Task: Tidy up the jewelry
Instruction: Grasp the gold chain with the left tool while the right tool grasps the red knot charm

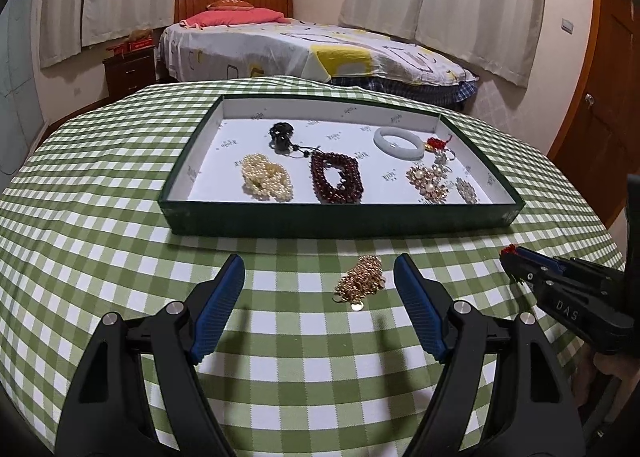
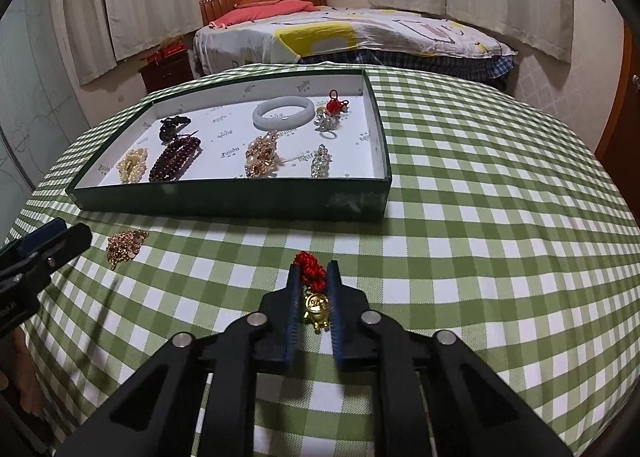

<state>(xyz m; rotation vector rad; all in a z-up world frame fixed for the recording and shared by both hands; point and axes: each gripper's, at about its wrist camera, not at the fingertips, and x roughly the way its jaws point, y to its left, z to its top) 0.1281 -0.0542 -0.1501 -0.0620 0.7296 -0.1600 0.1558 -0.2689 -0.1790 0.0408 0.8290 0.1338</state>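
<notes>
Left wrist view: left gripper [image 1: 319, 283] spread wide, blue ribbed pads flanking a heap of gold chain [image 1: 361, 278] on the green checked tablecloth [image 1: 120, 257], pads clear of the metal. Beyond, a shallow green tray [image 1: 340, 219] with white printed lining, already holding a pearl cluster [image 1: 266, 176], dark red beads [image 1: 337, 176], a smooth pale bangle [image 1: 399, 142] and smaller sparkly pieces. At far right, right gripper [image 1: 510, 255] with a tuft of red at its tip.

Right wrist view: right gripper [image 2: 315, 277] pressed together on a red knotted cord [image 2: 310, 269], a small glossy gold charm [image 2: 316, 307] dangling between the pads just above the cloth. Tray [image 2: 240, 203] ahead and to the left.

Step in hand, by the look of it: gathering the last loose pieces for the tray. Next move likely a lift and carry of the charm over the tray wall, set down on bare lining; for the left, a close on the loose, slippery chain, gathered low so no links trail.
</notes>
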